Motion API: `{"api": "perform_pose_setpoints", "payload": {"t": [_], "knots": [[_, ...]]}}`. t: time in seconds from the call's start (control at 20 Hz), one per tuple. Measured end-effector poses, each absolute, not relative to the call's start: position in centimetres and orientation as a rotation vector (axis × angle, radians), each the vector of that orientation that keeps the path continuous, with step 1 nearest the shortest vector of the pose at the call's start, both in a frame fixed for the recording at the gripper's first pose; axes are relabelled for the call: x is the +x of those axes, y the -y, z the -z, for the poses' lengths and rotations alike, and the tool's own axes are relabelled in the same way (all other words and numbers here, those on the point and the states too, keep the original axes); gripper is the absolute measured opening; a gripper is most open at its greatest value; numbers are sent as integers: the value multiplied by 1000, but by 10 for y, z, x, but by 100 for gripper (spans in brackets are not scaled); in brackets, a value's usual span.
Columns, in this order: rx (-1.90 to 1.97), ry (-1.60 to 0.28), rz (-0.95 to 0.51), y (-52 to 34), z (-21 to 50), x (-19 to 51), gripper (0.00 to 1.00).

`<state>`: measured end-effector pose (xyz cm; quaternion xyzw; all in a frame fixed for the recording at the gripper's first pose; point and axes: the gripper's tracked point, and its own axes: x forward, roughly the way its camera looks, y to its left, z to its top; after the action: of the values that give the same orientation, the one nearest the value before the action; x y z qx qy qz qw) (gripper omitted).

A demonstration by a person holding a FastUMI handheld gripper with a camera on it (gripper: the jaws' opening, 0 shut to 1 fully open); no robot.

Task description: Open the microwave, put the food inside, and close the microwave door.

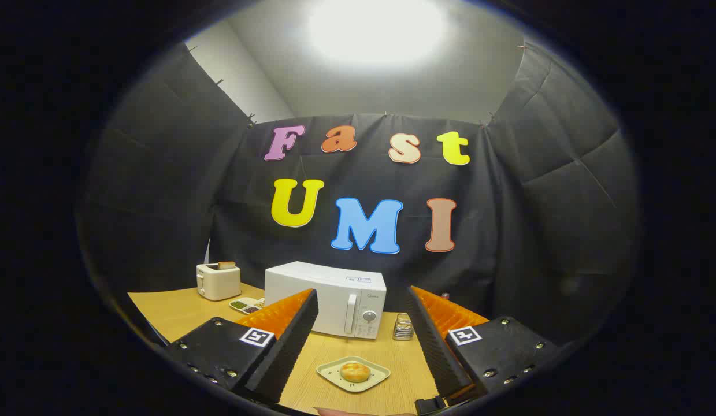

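Gripper [362,341], which I hold wide open and empty, frames the round bun on its pale square plate [353,372] near the closed white microwave [326,297], whose door needs opening first.

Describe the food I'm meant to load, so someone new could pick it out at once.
Start at the white microwave, door shut, on the wooden table. Nearer, between the open gripper fingers, lies a pale square plate. The food is the round golden bun on it, unlike the toast in the toaster.
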<state>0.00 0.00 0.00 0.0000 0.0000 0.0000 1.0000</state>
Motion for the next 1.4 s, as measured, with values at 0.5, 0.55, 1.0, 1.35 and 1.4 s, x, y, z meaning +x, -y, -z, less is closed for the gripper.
{"api": "perform_pose_setpoints", "payload": {"t": [0.5,0.55,1.0,1.35,1.4], "knots": [[-6,-8,-41,-13,4,4,95],[-3,-11,-39,-12,4,5,95],[12,-33,-21,-5,12,16,95],[69,-40,-15,-8,18,32,95],[87,-37,-35,-15,20,36,95]]}}
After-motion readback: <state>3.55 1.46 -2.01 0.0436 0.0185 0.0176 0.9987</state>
